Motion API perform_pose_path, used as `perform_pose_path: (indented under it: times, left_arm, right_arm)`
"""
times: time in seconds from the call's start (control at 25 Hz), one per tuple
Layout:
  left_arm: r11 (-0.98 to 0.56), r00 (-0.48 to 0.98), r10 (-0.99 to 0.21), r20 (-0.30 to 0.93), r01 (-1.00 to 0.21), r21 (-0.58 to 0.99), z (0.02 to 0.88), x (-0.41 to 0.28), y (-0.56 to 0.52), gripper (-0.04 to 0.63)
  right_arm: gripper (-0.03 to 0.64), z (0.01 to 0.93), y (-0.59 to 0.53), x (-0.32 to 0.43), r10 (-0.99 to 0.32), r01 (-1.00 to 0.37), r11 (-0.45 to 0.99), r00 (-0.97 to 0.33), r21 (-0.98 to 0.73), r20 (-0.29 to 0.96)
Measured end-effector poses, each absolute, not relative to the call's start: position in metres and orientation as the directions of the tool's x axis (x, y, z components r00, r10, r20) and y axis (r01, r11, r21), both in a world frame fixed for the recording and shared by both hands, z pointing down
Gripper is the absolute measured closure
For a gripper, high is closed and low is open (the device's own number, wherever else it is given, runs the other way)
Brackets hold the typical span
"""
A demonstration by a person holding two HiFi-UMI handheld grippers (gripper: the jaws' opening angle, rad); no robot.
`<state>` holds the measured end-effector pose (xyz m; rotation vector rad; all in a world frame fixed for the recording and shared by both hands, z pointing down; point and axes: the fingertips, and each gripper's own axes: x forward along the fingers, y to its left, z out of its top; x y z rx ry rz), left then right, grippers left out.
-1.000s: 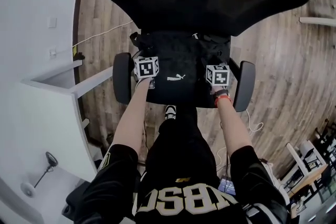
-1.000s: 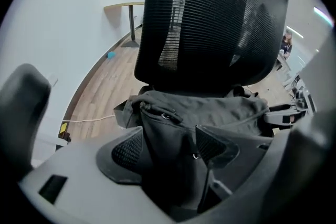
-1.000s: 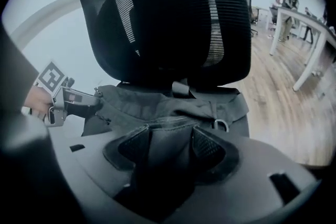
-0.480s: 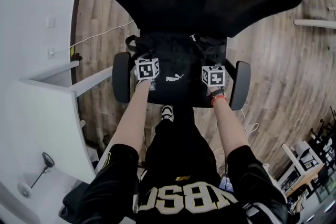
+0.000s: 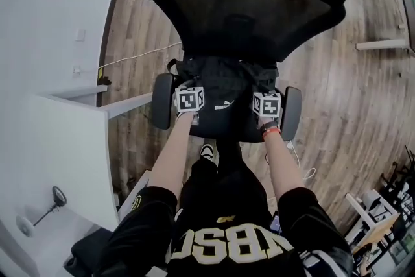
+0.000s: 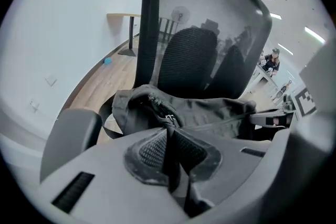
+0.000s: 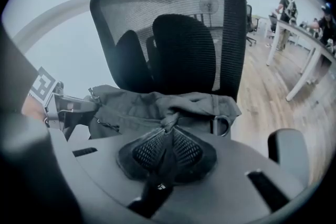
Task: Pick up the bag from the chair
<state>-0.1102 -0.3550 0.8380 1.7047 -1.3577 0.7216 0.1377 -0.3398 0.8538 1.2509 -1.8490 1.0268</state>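
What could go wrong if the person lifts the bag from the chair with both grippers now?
1. The left gripper and the right gripper are each shut on only a thin strip of the bag, so the fabric might slip out under the weight.
2. A loose strap loop hangs beside the left armrest and could snag there.
3. The bag lies against the backrest, so it may drag on it.
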Motion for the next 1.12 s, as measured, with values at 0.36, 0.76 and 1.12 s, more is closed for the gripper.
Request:
perform_pose_path:
  times: [0.36,0.76,1.12]
  left_arm:
    - [-0.127,0.258,-0.625,0.737,-0.965,0.23,0.734,-0.106,-0.363,0.558]
    - [-0.165,0.262,-0.759,0.596,-0.963,0.213,0.627,-0.121,-0.362,0.56]
    - [-0.205,0.246,-0.859,0.448,-0.969,0.14,0.527,-0.127,-0.373,0.559]
  right_arm:
    - [0.572,0.756,-0.349,0.137,-0.54,-0.947,0.253,-0.306,-0.196,0.784]
    - [0.572,0.649,-0.352,0.125,-0.698,-0.96,0.231,-0.277,-0.158,0.661]
    - [0.572,0.548,-0.368,0.115,-0.808,-0.955,0.276,-0.293,-0.11,0.511]
